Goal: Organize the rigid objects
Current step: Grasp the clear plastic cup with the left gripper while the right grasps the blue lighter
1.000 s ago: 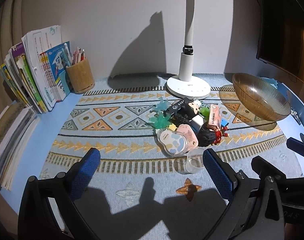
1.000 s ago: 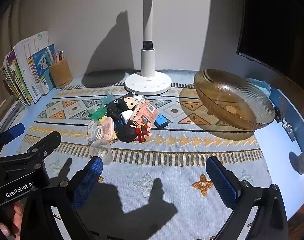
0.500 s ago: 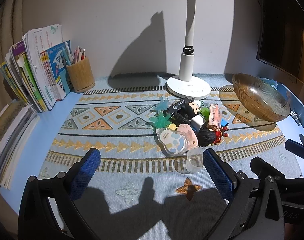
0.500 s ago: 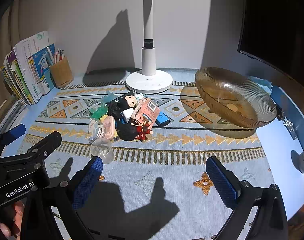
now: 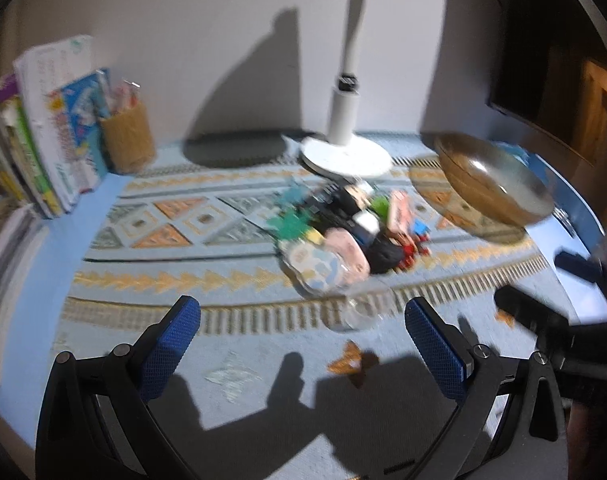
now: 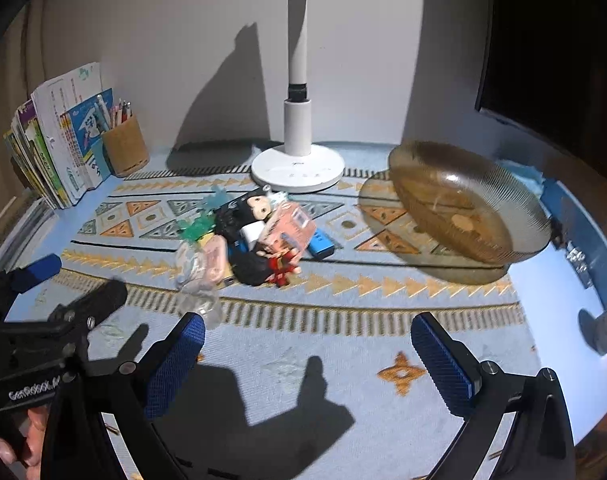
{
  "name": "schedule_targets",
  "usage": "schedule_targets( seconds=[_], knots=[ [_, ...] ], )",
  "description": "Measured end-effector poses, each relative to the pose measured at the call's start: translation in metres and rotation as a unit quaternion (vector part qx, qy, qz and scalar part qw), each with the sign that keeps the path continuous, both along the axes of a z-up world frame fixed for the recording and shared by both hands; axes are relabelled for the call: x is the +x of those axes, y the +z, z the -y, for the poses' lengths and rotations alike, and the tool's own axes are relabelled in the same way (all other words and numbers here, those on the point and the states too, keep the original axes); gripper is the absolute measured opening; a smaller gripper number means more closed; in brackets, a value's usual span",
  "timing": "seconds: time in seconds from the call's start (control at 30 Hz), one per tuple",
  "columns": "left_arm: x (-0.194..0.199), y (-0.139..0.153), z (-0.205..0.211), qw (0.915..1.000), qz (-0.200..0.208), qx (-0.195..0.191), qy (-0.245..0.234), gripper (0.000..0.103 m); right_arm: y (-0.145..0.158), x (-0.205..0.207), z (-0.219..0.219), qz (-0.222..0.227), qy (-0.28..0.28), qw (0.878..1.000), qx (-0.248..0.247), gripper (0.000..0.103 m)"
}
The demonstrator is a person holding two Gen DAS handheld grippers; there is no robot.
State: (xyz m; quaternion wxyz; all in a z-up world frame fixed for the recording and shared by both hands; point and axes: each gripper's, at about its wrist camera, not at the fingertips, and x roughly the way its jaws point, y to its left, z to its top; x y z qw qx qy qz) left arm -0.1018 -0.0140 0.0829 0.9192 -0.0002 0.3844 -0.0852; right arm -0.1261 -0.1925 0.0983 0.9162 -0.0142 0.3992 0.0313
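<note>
Two grippers, both empty, jaws spread wide, hovering over the near edge of the patterned mat (image 6: 343, 344). Nothing gripped yet, so I read this as the approach before a first pick.

Biggest item: amber glass bowl (image 6: 463, 204), right side of the mat, well apart from the clutter. It looks tilted toward the camera, though that may be fisheye. Likely the drop target, since it's the only open container near the pile.

White lamp base (image 6: 297, 168) sits at the back centre, just behind the heap. Books (image 6: 59, 136) and a pen cup (image 6: 125, 152) stand at the far left against the wall, out of the work path.

Pile of small toys (image 6: 259, 236) mid-mat, items touching and overlapping: dark-haired figure, pink box, blue stick at its right edge, pink case, teal bits on the left. A clear plastic piece (image 6: 199, 300) lies nearest, just ahead of the left gripper (image 5: 303, 344).

Right gripper (image 6: 307, 360) points between pile and bowl. Left wrist view is motion-blurred, so fine detail there is unreliable.

Overlap risk: pulling one toy may drag its neighbours.
</note>
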Motion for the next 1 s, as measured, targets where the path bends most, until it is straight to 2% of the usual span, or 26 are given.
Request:
schedule_targets(
  seconds=[0.13, 0.27, 0.33, 0.47, 0.57, 0.6, 0.63, 0.77, 0.83, 0.87, 0.93, 1.0],
  knots=[
    [0.008, -0.019, 0.009, 0.9977, -0.044, -0.027, -0.043, 0.102, -0.004, 0.009, 0.019, -0.01, 0.004, 1.0, 0.03, 0.103],
    [0.022, -0.036, 0.013, 0.9949, -0.072, -0.049, -0.052, 0.102, -0.016, 0.028, 0.035, -0.041, 0.027, 0.995, 0.083, 0.103],
    [0.029, -0.041, 0.016, 0.994, -0.082, -0.05, -0.053, 0.102, -0.02, 0.038, 0.037, -0.055, 0.042, 0.993, 0.094, 0.103],
    [0.04, -0.046, 0.022, 0.993, -0.09, -0.054, -0.054, 0.101, -0.027, 0.073, 0.038, -0.073, 0.068, 0.995, 0.02, 0.099],
    [0.045, -0.053, 0.027, 0.9928, -0.095, -0.047, -0.056, 0.101, -0.038, 0.097, 0.043, -0.095, 0.083, 0.992, 0.01, 0.084],
    [0.047, -0.055, 0.029, 0.9929, -0.096, -0.04, -0.057, 0.099, -0.043, 0.104, 0.044, -0.105, 0.089, 0.99, 0.009, 0.075],
    [0.048, -0.057, 0.031, 0.993, -0.096, -0.035, -0.058, 0.096, -0.047, 0.108, 0.044, -0.108, 0.093, 0.99, 0.007, 0.071],
    [0.052, -0.063, 0.039, 0.9928, -0.1, -0.016, -0.064, 0.086, -0.063, 0.127, 0.044, -0.113, 0.109, 0.987, 0.032, 0.069],
    [0.054, -0.065, 0.04, 0.9924, -0.103, -0.012, -0.067, 0.073, -0.068, 0.135, 0.041, -0.114, 0.119, 0.985, 0.041, 0.068],
    [0.055, -0.066, 0.041, 0.9922, -0.104, -0.012, -0.067, 0.07, -0.07, 0.139, 0.039, -0.115, 0.121, 0.985, 0.041, 0.068],
    [0.056, -0.067, 0.042, 0.9925, -0.1, -0.007, -0.069, 0.062, -0.076, 0.147, 0.036, -0.117, 0.118, 0.986, 0.03, 0.059],
    [0.056, -0.066, 0.044, 0.993, -0.094, 0.002, -0.072, 0.054, -0.08, 0.154, 0.032, -0.117, 0.122, 0.985, 0.024, 0.055]
  ],
)
